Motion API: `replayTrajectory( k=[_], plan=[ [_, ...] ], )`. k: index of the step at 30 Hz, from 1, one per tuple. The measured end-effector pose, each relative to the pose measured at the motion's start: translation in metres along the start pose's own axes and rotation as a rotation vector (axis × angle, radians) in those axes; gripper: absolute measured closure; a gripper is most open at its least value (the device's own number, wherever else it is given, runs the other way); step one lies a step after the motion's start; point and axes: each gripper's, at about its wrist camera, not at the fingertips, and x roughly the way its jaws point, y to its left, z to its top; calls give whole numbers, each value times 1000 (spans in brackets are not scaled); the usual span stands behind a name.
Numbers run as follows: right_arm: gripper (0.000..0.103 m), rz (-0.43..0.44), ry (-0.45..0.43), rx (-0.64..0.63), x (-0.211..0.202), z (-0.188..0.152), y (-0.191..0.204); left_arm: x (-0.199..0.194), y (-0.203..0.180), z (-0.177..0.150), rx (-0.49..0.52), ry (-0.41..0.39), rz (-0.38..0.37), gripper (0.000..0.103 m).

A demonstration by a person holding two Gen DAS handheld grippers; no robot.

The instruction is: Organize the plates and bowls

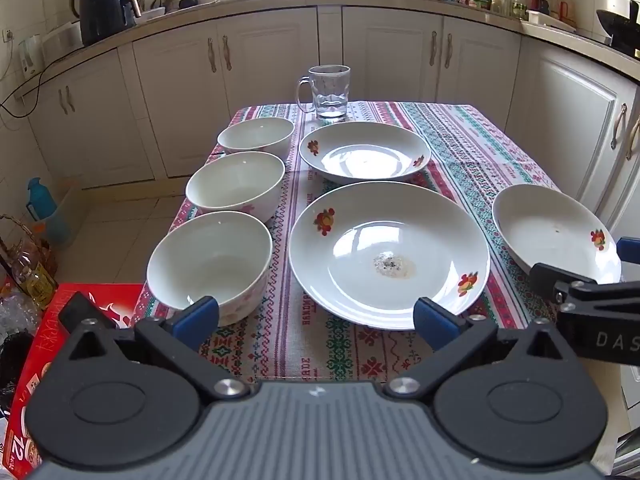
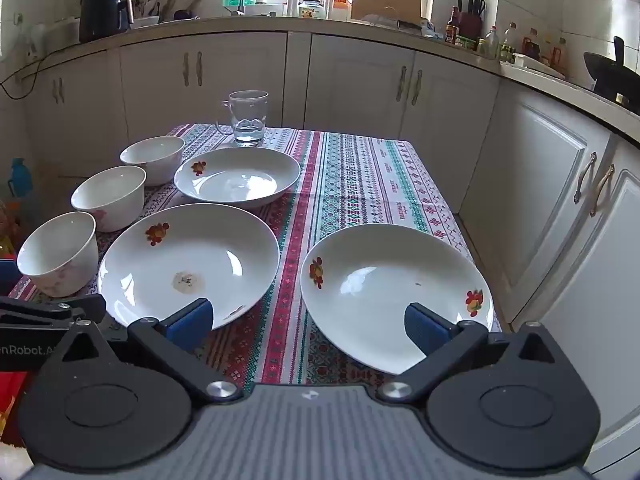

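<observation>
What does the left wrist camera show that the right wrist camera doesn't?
Only the left wrist view shows the red carton and oil bottle on the floor left of the table. Only the right wrist view shows the whole right plate and the cloth's right edge. Both show three bowls in a column, nearest bowl, the middle plate with residue, the far plate, the glass mug, and the open left gripper and right gripper.
</observation>
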Motion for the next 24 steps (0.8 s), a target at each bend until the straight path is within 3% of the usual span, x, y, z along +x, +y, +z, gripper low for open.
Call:
replayTrajectory(
  k=[24],
  plan=[
    [0,9,-15,6,-4,2,0,-5,1,1,-1,-9,4,1]
  ],
)
